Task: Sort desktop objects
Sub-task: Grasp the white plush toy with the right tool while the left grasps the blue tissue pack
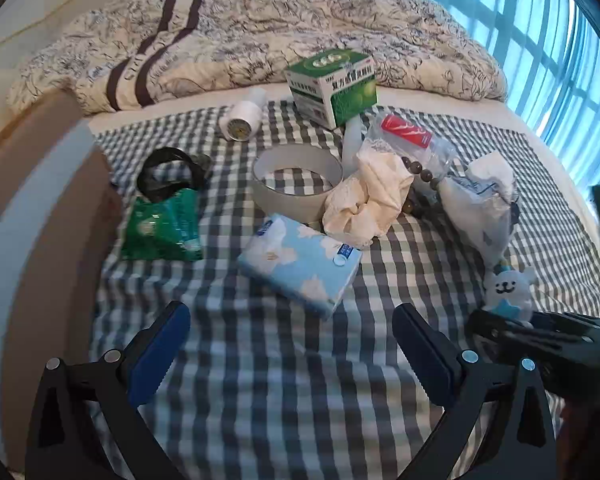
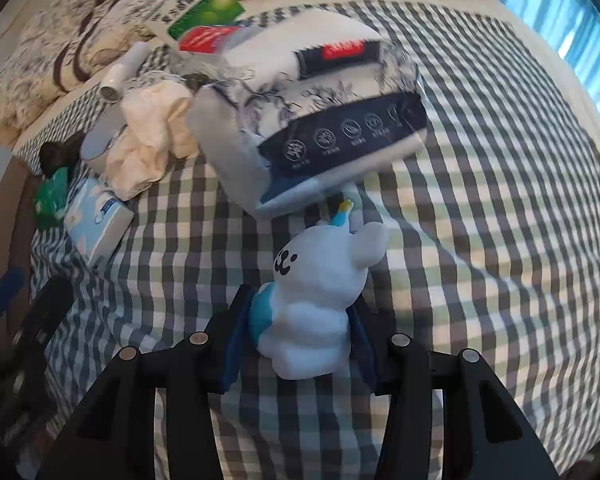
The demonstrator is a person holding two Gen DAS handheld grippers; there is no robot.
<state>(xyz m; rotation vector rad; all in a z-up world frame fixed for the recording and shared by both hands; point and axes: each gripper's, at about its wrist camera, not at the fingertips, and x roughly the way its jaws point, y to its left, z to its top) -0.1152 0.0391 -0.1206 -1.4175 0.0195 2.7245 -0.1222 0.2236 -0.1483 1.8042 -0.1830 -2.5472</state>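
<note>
**Right gripper pinching plush toy on checked sheet; left gripper spread and empty**

While the left gripper [image 1: 290, 340] hung low over the checked sheet [image 1: 260, 380], its blue pads [image 1: 160, 350] stood wide apart with nothing between them. Just ahead of it lay a blue tissue pack [image 1: 300, 264], tilted, one corner toward the camera.

Right gripper [image 2: 300, 340] — pressed in on a white plush toy [image 2: 320, 300], both pads against its lower body. Toy had a black drawn face, a blue patch on its left side and a small blue tip on top. Whether it rested on the sheet or hung just above it could not be told. In the left view the same toy [image 1: 508, 288] sat at the far right, at the tip of the right gripper's black fingers [image 1: 540, 332].

Clutter beyond, left view:
- green packet [image 1: 162, 228] at left, a black strap [image 1: 168, 172] looped just behind it
- grey tape ring [image 1: 296, 180] in the middle, touching a crumpled cream cloth [image 1: 364, 200]
- white bottle [image 1: 244, 118] on its side, near a green-and-white box [image 1: 332, 88]
- clear bag with a red item [image 1: 408, 134] behind the cloth; brown beads [image 1: 420, 170] beside it
- white plastic pack [image 1: 480, 204] at right, just beyond the toy

A patterned quilt [image 1: 260, 40] was bunched along the far edge — a barred window [image 1: 540, 40] lay to its right.
</note>
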